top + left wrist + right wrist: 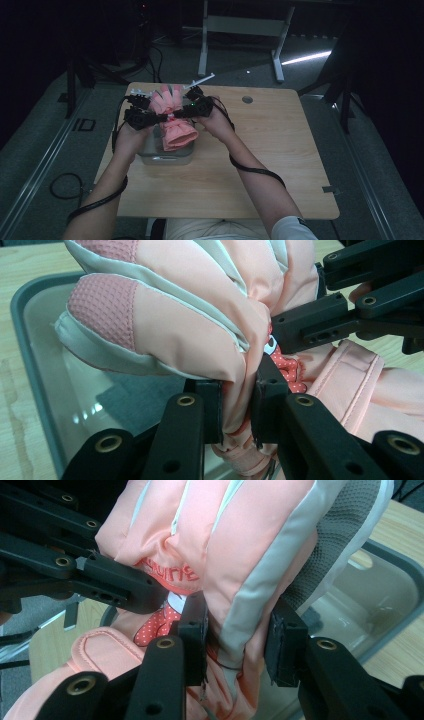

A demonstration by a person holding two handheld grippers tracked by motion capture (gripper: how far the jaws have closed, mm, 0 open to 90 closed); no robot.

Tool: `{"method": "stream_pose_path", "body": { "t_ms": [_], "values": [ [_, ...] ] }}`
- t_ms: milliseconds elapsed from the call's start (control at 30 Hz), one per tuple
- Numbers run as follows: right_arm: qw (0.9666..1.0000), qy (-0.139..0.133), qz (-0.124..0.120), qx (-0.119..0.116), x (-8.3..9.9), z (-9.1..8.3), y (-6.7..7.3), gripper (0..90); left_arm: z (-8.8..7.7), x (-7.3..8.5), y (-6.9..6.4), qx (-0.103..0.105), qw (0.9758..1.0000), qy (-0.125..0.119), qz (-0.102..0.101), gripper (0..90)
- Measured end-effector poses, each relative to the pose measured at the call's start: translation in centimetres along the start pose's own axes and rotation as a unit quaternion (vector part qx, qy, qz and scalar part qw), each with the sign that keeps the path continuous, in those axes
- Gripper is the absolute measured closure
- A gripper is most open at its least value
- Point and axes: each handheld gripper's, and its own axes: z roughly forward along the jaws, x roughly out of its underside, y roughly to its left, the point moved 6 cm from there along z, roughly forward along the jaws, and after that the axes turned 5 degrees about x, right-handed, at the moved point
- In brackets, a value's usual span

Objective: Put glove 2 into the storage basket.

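Observation:
A salmon-pink padded glove (172,117) with pale trim hangs over a grey tray (150,156) at the table's left. My left gripper (161,118) comes in from the left and my right gripper (178,114) from the right; they meet at the glove's middle. In the left gripper view, the glove (190,305) bulges above my left gripper (237,410), which is shut on a fold of its fabric. In the right gripper view, my right gripper (237,635) is shut on the thick edge of the glove (240,540), beside a red dotted patch. The tray's floor (75,390) is bare below.
The wooden table (270,150) stretches to the right of the tray, with a round cable hole (247,99) near its far edge. A white strip (200,80) lies at the far edge. A white desk frame (240,25) stands behind. Cables lie on the floor at the left.

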Motion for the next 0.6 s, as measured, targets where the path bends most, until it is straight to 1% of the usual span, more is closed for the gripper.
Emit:
{"method": "stream_pose_path", "body": {
  "t_ms": [100,167,233,300,367,433,500,600],
  "values": [
    [1.0,0.007,-0.001,-0.001,-0.1,0.8,0.1,65.9,0.2,0.3,0.7,0.006,1.0,0.003,-0.006,77.7],
    [0.9999,0.012,-0.005,0.004,0.0,1.2,0.0,65.9,0.7,0.4,1.1,0.009,0.9999,0.004,-0.012,77.7],
    [0.9998,0.018,-0.005,0.008,0.0,1.6,-0.3,65.9,1.1,0.4,1.4,0.01,0.9998,0.002,-0.015,77.7],
    [0.9998,0.02,0.0,0.01,0.0,2.0,-0.7,65.9,1.7,0.5,1.8,0.012,0.9997,-0.003,-0.022,77.6],
    [0.9996,0.025,0.001,0.012,0.1,2.4,-1.1,65.9,2.2,0.7,2.1,0.013,0.9996,-0.002,-0.025,77.7],
    [0.9995,0.028,0.003,0.013,0.3,3.0,-1.2,65.9,2.5,0.9,2.5,0.011,0.9996,0.004,-0.025,77.6],
    [0.9994,0.032,0.005,0.012,0.5,3.7,-1.3,65.9,2.9,1.2,3.0,0.01,0.9994,0.01,-0.031,77.6],
    [0.9989,0.043,0.005,0.015,1.0,4.7,-1.4,65.9,3.6,1.9,3.8,0.017,0.9988,0.022,-0.041,77.5]
  ]
}}
